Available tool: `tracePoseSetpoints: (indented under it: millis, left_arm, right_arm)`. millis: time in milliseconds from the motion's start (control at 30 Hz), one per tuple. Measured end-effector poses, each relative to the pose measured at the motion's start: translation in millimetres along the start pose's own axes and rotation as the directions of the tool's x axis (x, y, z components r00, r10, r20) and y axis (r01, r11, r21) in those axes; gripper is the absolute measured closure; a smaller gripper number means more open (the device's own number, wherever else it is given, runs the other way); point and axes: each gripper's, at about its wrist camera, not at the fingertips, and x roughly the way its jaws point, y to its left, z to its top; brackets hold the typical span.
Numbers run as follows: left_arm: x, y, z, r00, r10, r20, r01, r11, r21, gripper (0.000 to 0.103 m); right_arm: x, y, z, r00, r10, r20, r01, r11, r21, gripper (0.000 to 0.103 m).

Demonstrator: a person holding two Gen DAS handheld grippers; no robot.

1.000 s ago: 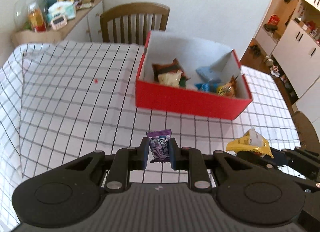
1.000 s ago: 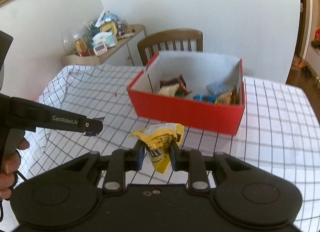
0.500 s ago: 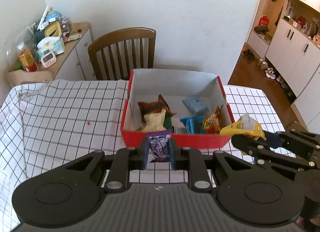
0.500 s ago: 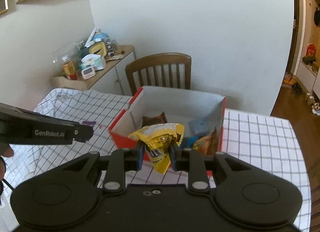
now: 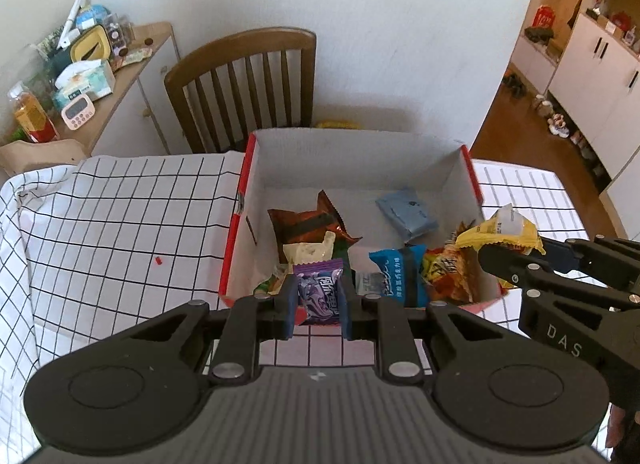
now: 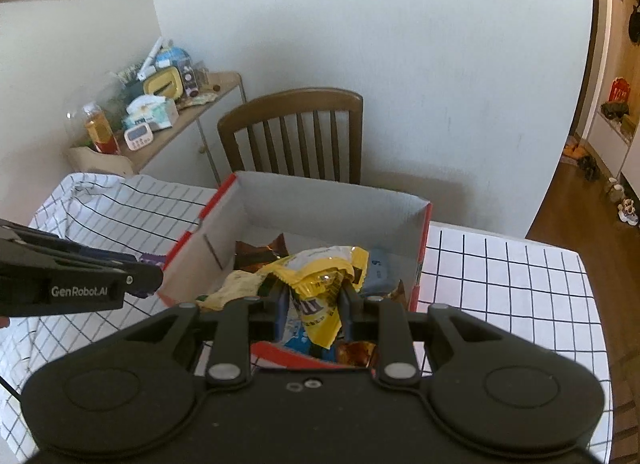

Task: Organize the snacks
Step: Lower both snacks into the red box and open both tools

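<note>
Both claws pinch packets above the snack-strewn red box (image 5: 236, 240), chair (image 5: 244, 79) behind.

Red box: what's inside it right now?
Red box holds loose snacks: an orange-brown packet, a cream packet, a grey-blue pouch, a blue packet. Held packets and gripper bodies cover the near corner.

"GenRobot.AI" printed on left gripper (image 6: 138, 282) body; "DAS" printed on right gripper (image 5: 504, 260) body.
</note>
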Motion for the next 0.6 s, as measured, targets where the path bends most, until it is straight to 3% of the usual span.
tracePoseSetpoints:
  millis: [600]
  left_arm:
    - [92, 2, 8, 0.991, 0.023, -0.134, -0.023, 1.0, 0.003, 0.082]
  right_arm:
    - [89, -13, -11, 0.99, 0.011, -0.142, -0.01, 1.0, 0.01, 0.079]
